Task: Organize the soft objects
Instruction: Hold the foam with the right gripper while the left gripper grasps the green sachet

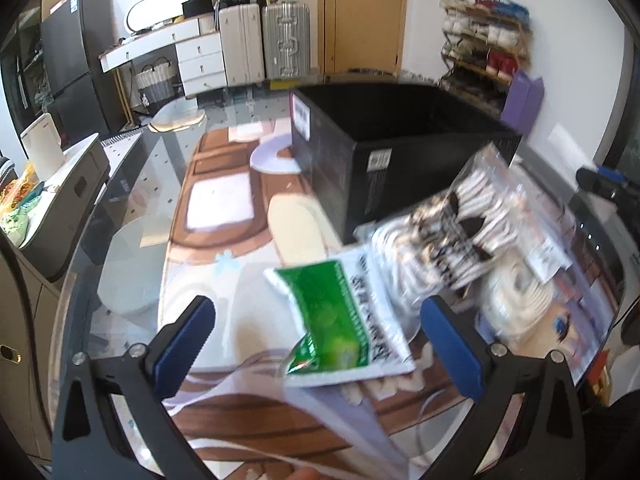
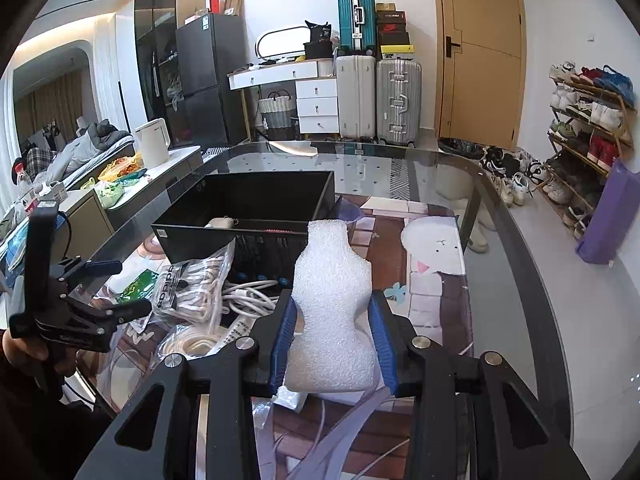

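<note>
My right gripper (image 2: 332,320) is shut on a white foam sheet (image 2: 330,304), held upright above the table in front of the black box (image 2: 248,216). My left gripper (image 1: 316,336) is open and empty, low over the table; a green and white packet (image 1: 340,316) lies between its fingers. It also shows in the right wrist view (image 2: 120,286), at the left. A clear bag of white socks (image 1: 468,232) leans beside the black box (image 1: 400,148). Coiled white cables (image 2: 244,296) and a bagged coil of cord (image 2: 192,344) lie next to it.
The glass table carries a printed mat (image 2: 424,280). A small white item (image 2: 219,223) lies inside the box. A side counter with a kettle (image 2: 152,142) stands to the left. Suitcases (image 2: 398,100), a door and a shoe rack (image 2: 588,132) stand beyond the table.
</note>
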`<state>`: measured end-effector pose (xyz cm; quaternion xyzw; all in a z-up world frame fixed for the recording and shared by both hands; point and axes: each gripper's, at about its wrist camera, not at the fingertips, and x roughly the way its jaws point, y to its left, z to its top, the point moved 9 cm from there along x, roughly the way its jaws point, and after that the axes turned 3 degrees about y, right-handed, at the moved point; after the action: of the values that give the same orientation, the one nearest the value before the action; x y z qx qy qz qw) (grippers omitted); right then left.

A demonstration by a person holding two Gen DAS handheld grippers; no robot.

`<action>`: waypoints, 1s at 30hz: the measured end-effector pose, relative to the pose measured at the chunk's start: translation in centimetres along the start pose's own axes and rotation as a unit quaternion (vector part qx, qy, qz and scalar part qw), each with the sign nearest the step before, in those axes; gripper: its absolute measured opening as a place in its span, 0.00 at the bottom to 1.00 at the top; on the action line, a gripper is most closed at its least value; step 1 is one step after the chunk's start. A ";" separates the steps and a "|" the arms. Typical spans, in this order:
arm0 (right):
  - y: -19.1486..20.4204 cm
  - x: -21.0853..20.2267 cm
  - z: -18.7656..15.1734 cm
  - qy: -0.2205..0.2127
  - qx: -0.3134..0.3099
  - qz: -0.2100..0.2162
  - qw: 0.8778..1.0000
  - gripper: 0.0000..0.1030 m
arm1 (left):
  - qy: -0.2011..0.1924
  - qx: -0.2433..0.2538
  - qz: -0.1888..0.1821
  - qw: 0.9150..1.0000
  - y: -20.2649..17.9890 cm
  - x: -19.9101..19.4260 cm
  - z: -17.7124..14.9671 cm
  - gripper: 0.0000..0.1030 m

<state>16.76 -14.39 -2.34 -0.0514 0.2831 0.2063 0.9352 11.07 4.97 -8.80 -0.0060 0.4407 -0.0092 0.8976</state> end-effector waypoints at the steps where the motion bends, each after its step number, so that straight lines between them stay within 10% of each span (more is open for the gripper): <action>1: 0.1 0.1 0.0 0.000 0.000 0.002 1.000 0.36 | 0.004 -0.002 0.001 1.000 0.2 0.0 -0.1 1.00; 30: 1.6 -1.0 -0.8 -0.006 -0.007 0.018 1.000 0.36 | 0.044 -0.009 0.010 0.999 1.5 1.3 0.2 1.00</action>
<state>14.97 -13.42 -2.43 -0.0519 0.2766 0.2254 0.9327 12.05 6.47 -9.69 -0.0097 0.4798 0.0035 0.8773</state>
